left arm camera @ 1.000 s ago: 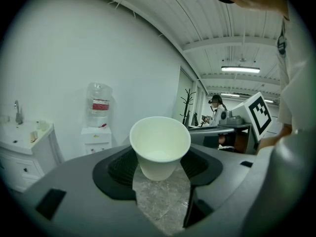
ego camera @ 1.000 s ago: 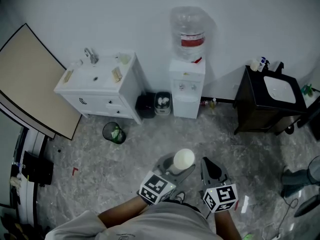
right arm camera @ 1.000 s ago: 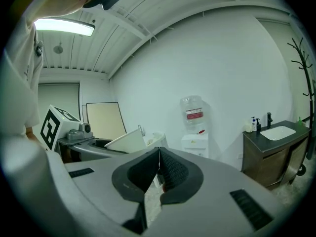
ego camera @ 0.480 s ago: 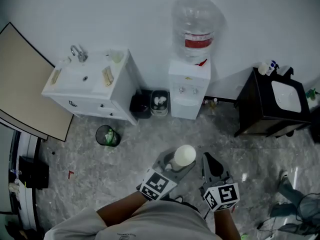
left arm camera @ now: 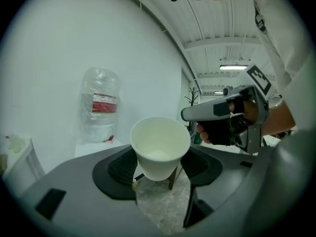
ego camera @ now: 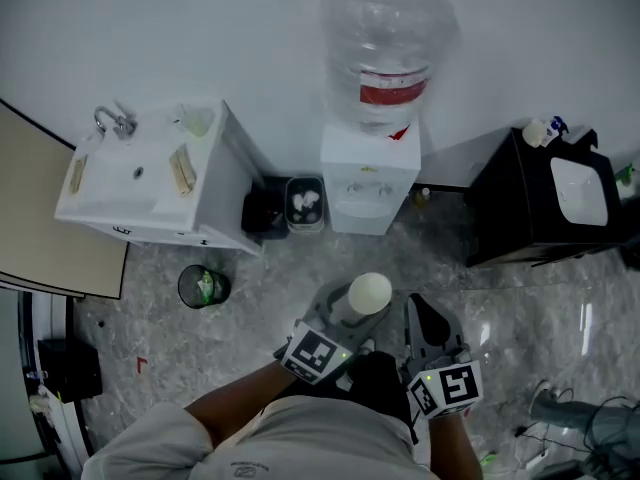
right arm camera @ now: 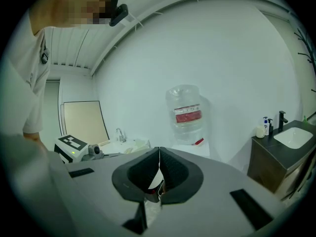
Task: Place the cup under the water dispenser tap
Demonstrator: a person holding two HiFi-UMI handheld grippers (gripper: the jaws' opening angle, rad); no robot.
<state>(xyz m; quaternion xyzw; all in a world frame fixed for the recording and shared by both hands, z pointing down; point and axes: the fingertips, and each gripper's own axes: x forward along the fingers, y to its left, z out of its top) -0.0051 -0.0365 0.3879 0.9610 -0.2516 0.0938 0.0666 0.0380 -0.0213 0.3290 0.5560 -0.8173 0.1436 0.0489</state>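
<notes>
In the head view, the water dispenser (ego camera: 372, 173) stood nearer and larger than a second before, and the cup (ego camera: 368, 293) sat upright in the left gripper (ego camera: 348, 320), short of the dispenser. The left gripper view showed its jaws pinching the cup's lower part. The right gripper view showed the right gripper (right arm camera: 159, 179) with its jaws pressed together.
</notes>
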